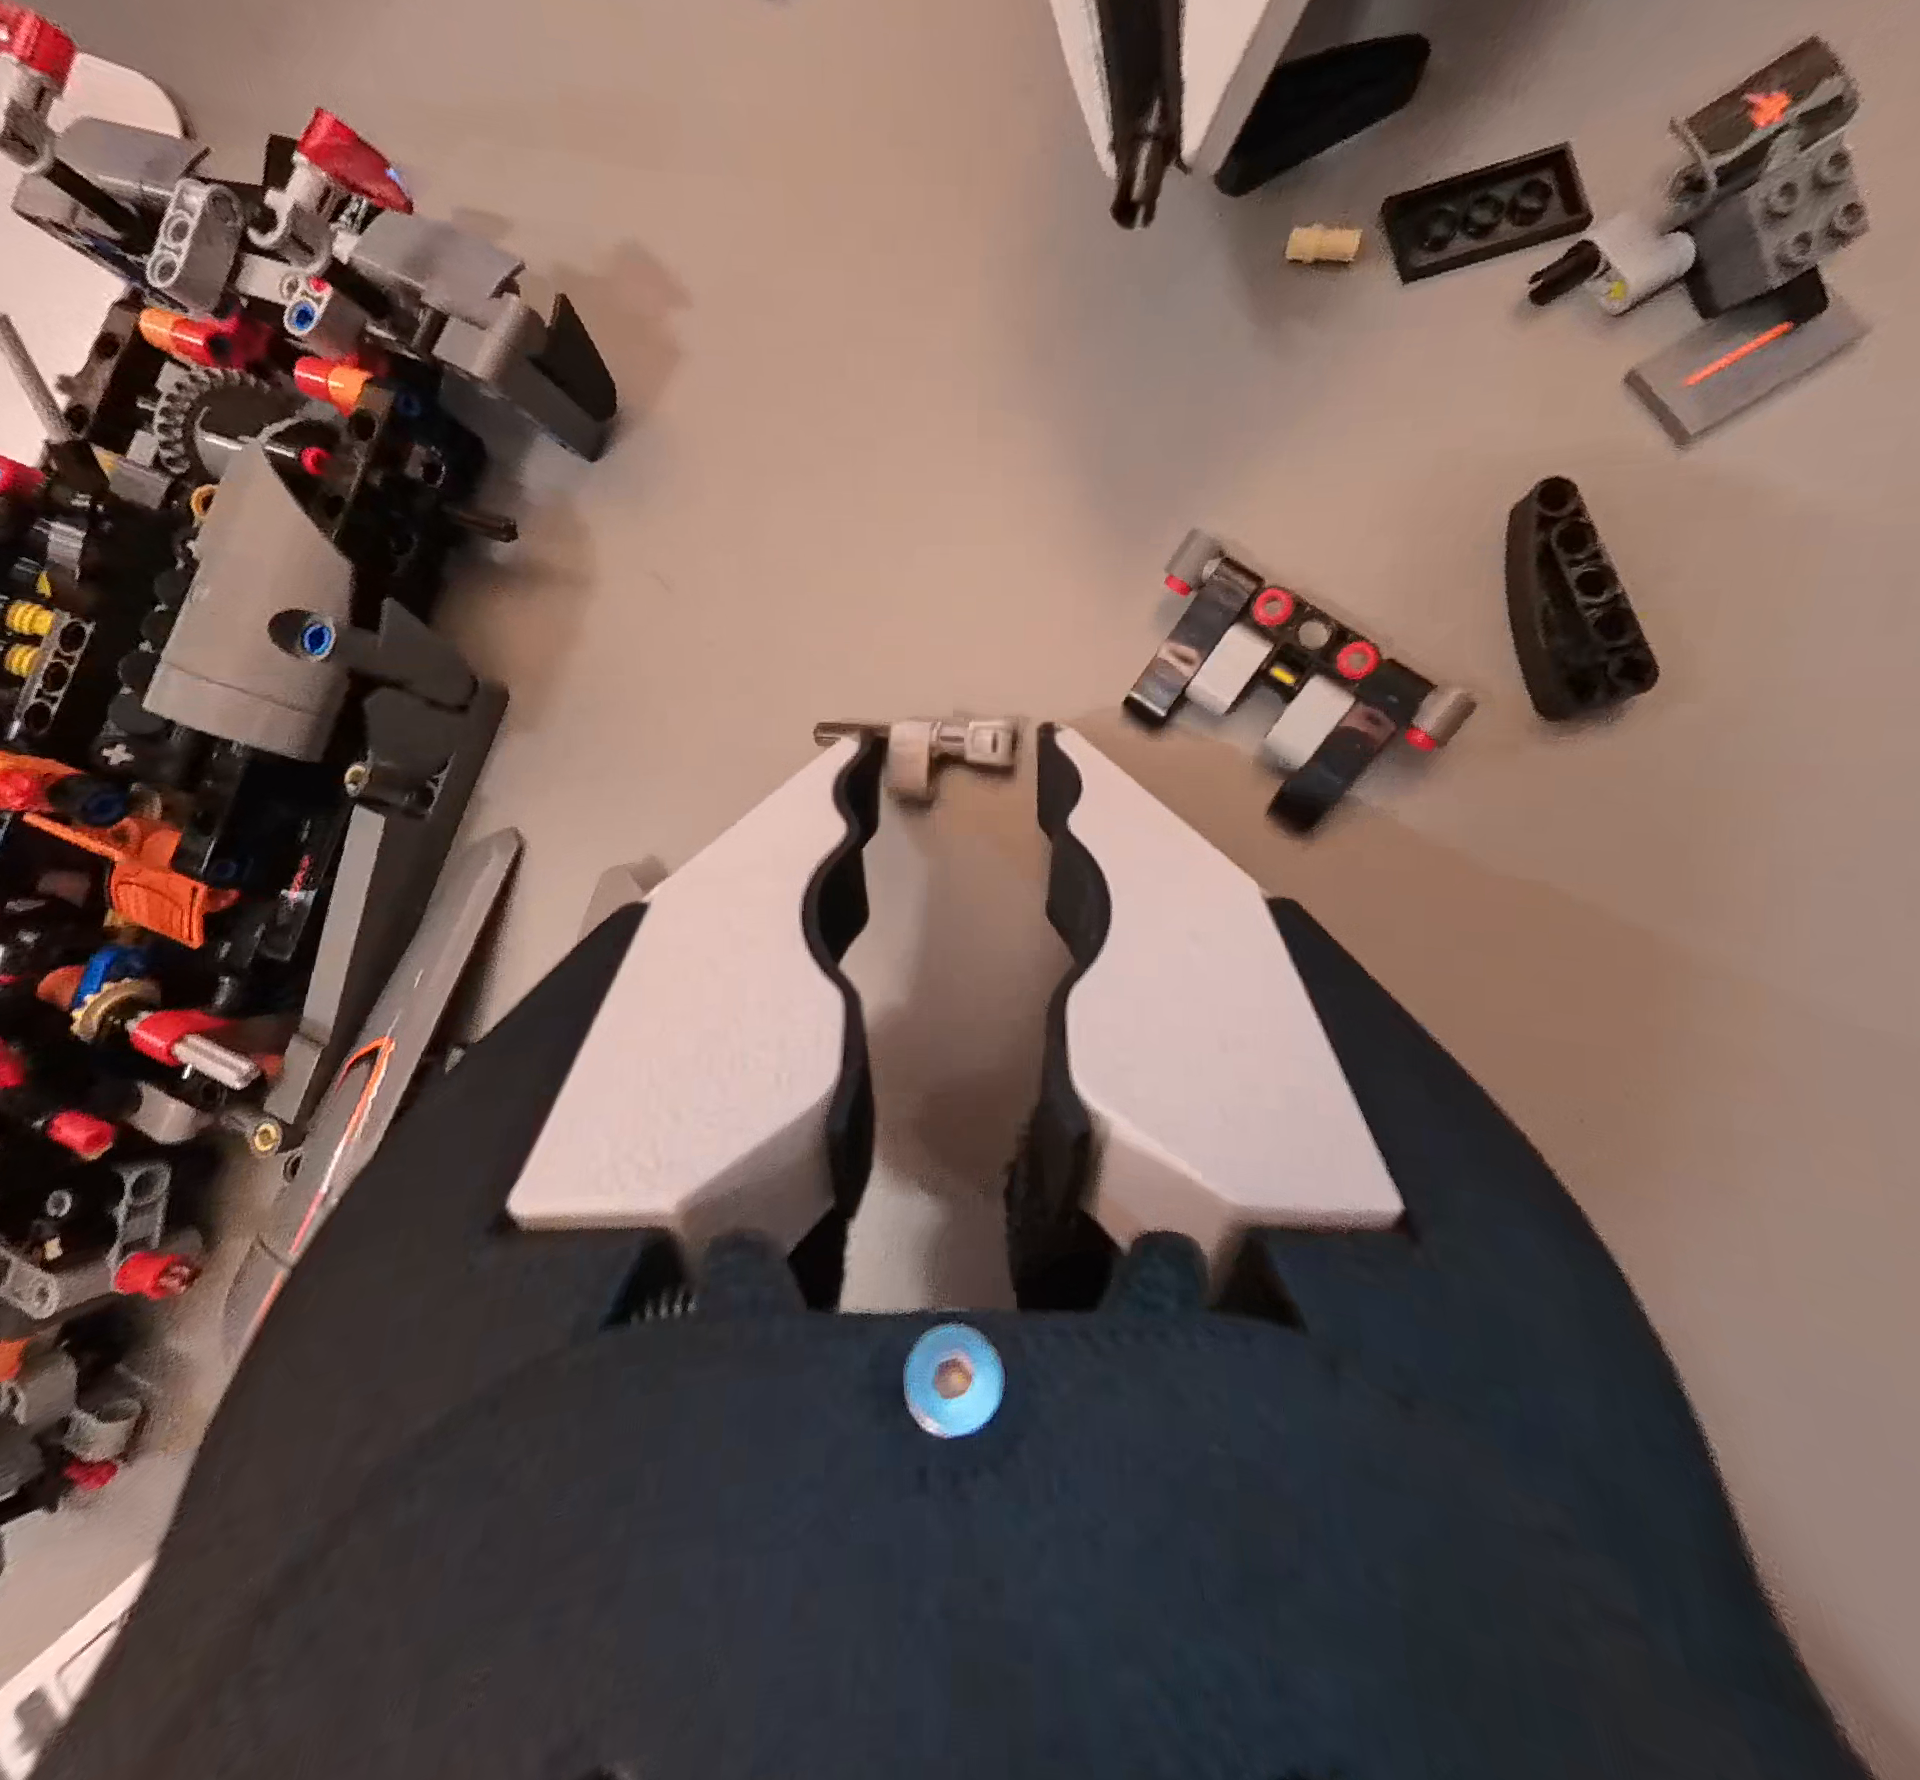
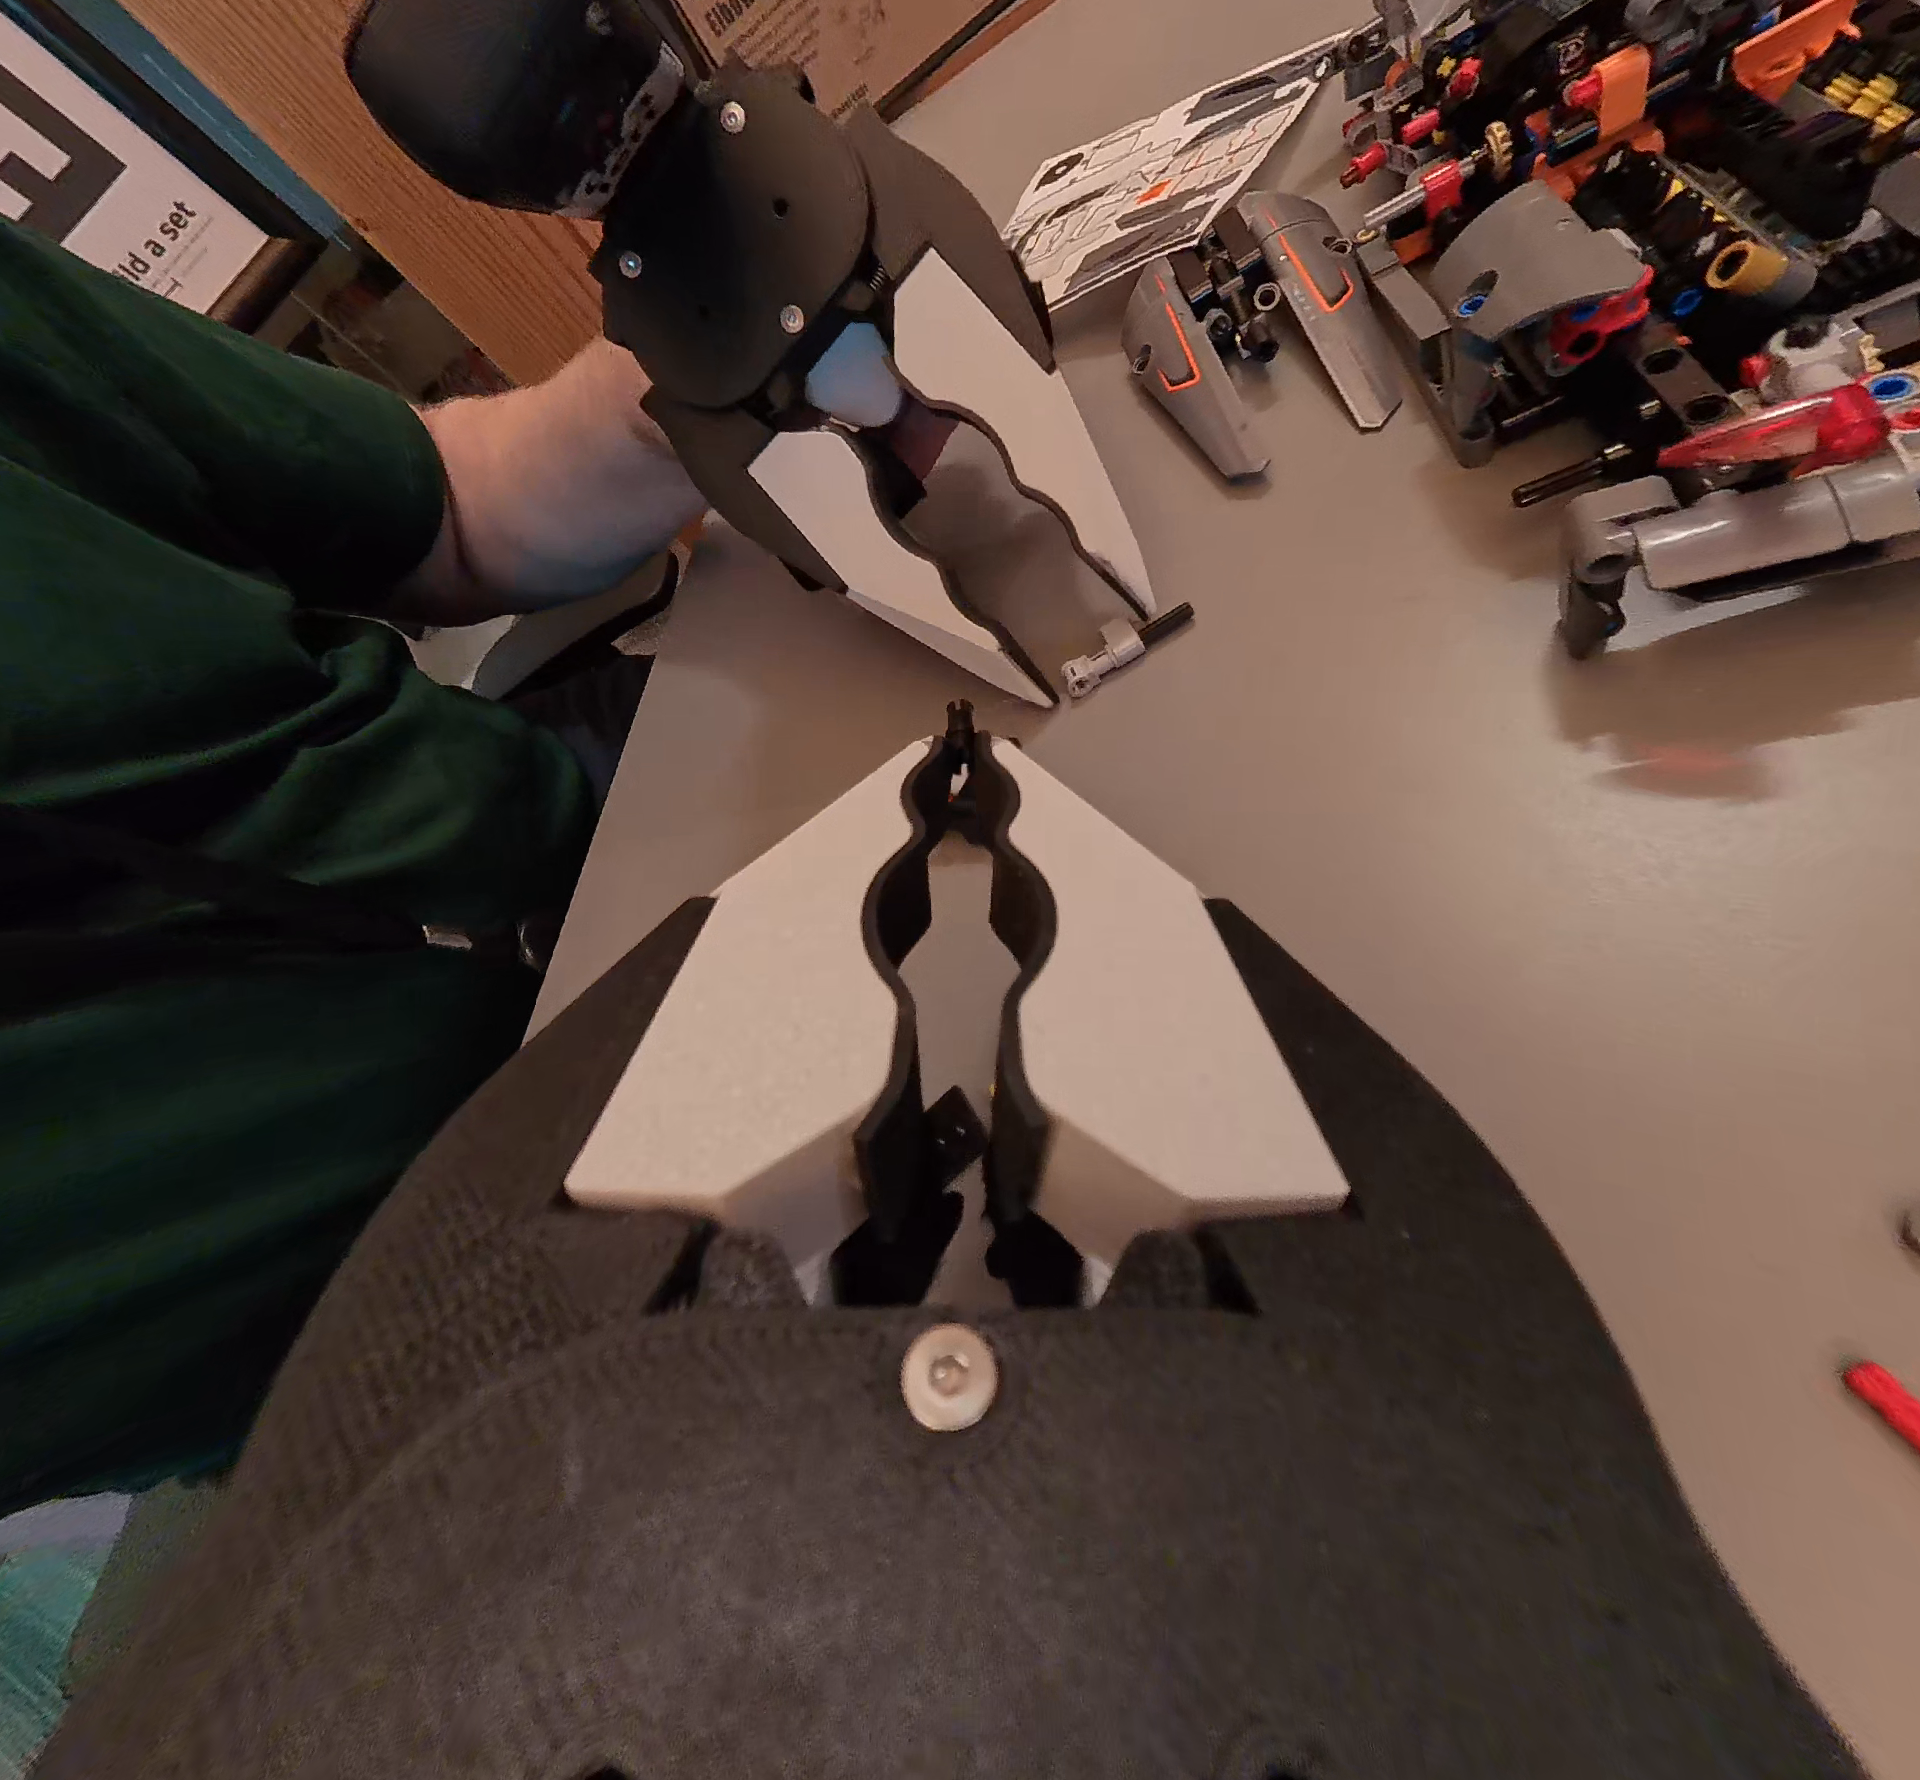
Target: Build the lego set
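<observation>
One left gripper [image 1: 940,743] spread wide over one grey connector on a black axle [image 1: 940,748] lying on the table [image 1: 883,328], one right gripper [image 2: 966,743] clenched on one small black pin [image 2: 961,728], one large lego model [image 1: 208,639] left of them

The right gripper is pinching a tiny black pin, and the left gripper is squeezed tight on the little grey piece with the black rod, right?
Not quite. In the left wrist view the left gripper is open; the small grey connector on its black axle lies loose between its fingertips. The right gripper does pinch the tiny black pin.
</observation>
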Demonstrator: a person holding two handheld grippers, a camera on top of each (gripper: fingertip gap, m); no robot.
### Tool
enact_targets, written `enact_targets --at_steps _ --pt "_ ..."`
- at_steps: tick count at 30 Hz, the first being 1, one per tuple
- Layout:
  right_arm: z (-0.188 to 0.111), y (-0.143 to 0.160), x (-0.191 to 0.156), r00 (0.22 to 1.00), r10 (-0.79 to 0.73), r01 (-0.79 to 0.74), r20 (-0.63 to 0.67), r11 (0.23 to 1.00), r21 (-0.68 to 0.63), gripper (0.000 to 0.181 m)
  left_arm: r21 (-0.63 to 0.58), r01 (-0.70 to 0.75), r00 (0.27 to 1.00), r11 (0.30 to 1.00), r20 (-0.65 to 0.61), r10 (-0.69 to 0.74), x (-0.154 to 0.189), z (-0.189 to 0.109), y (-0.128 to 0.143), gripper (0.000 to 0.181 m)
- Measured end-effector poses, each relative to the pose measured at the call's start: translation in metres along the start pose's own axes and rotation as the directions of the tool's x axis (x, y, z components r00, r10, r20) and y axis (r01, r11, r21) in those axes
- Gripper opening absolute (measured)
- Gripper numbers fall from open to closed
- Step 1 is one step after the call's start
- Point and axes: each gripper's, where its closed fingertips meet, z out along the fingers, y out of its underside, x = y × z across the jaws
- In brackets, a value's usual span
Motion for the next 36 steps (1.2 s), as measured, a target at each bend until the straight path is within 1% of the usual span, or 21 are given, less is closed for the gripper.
enact_targets --at_steps 3,4,6,8,9,10,12,14,17,18,20,22,26,27,28,31,33,35,36 --pt "0.0 -0.001 -0.001 1.0 -0.006 0.006 0.0 1.0 -0.001 0.002 0.002 -0.018 1.0 1.0 -0.01 0.018 0.001 0.002 -0.002 0.024" --pt "0.0 -0.001 -0.002 1.0 -0.008 0.008 0.001 1.0 -0.001 0.002 0.006 -0.043 0.999 0.999 -0.026 0.043 0.003 0.003 -0.004 0.024" --pt "0.001 -0.001 -0.002 1.0 -0.01 0.01 0.002 1.0 -0.002 0.002 0.04 -0.141 0.985 0.989 -0.094 0.145 0.013 0.005 -0.009 0.023" --pt "0.001 -0.001 -0.003 1.0 -0.014 0.014 0.005 1.0 -0.004 0.002 0.041 -0.174 0.976 0.984 -0.125 0.178 0.013 0.005 -0.01 0.024" --pt "0.001 -0.001 -0.003 1.0 -0.017 0.017 0.005 1.0 -0.005 0.002 0.036 -0.187 0.975 0.982 -0.112 0.19 0.011 0.004 -0.01 0.025" --pt "0.001 0.0 -0.003 1.0 -0.017 0.017 0.002 1.0 -0.006 0.002 0.023 -0.174 0.981 0.984 -0.085 0.175 0.006 0.003 -0.009 0.029" --pt "-0.001 -0.001 -0.002 1.0 -0.015 0.015 -0.001 1.0 -0.002 0.002 -0.008 -0.096 0.993 0.995 -0.074 0.095 0.005 -0.001 -0.006 0.045" --pt "-0.002 -0.002 -0.003 1.0 -0.017 0.017 -0.002 1.0 0.002 0.002 -0.03 -0.052 0.998 0.998 -0.043 0.051 0.006 -0.002 -0.003 0.041" --pt "-0.001 -0.002 -0.004 1.0 -0.023 0.023 0.0 1.0 0.001 0.002 -0.018 -0.015 1.0 1.0 0.001 0.015 0.008 0.0 -0.004 0.04" --pt "0.0 -0.002 -0.004 1.0 -0.024 0.024 0.0 1.0 -0.001 0.002 -0.011 -0.013 1.0 1.0 0.021 0.013 0.006 0.001 -0.005 0.036" --pt "0.0 -0.001 -0.004 1.0 -0.026 0.026 -0.004 1.0 -0.006 0.002 -0.003 0.004 1.0 1.0 0.011 -0.004 0.008 0.003 -0.006 0.03" --pt "0.0 -0.001 -0.004 1.0 -0.026 0.026 -0.007 1.0 -0.005 0.001 -0.018 -0.007 1.0 1.0 0.031 0.007 0.009 0.003 -0.007 0.024" --pt "-0.002 -0.003 -0.004 0.999 -0.033 0.033 -0.012 0.999 -0.001 0.002 -0.018 -0.024 0.999 1.0 0.025 0.025 0.009 0.003 -0.007 0.022" --pt "-0.002 -0.003 -0.005 0.999 -0.035 0.035 -0.013 0.999 0.0 0.002 -0.014 -0.02 1.0 1.0 0.017 0.02 0.008 0.003 -0.006 0.016" --pt "-0.003 -0.003 -0.005 0.999 -0.037 0.037 -0.014 0.999 0.0 0.002 -0.009 -0.017 1.0 1.0 0.009 0.017 0.007 0.002 -0.005 0.015" --pt "-0.003 -0.003 -0.005 0.999 -0.042 0.042 -0.019 0.999 -0.003 0.001 -0.02 -0.049 0.999 0.999 0.011 0.049 0.003 -0.002 0.001 0.015" --pt "-0.002 -0.003 -0.005 0.999 -0.045 0.044 -0.019 0.999 -0.007 0.001 -0.012 -0.089 0.996 0.996 -0.031 0.088 0.01 -0.004 0.002 0.015" --pt "-0.001 -0.002 -0.004 0.999 -0.045 0.045 -0.021 0.999 -0.013 0.002 -0.02 -0.128 0.992 0.992 -0.021 0.127 0.01 -0.007 0.006 0.015" --pt "0.0 -0.001 -0.004 0.999 -0.045 0.045 -0.021 0.999 -0.016 0.002 -0.01 -0.158 0.987 0.987 -0.043 0.158 0.015 -0.009 0.007 0.015"
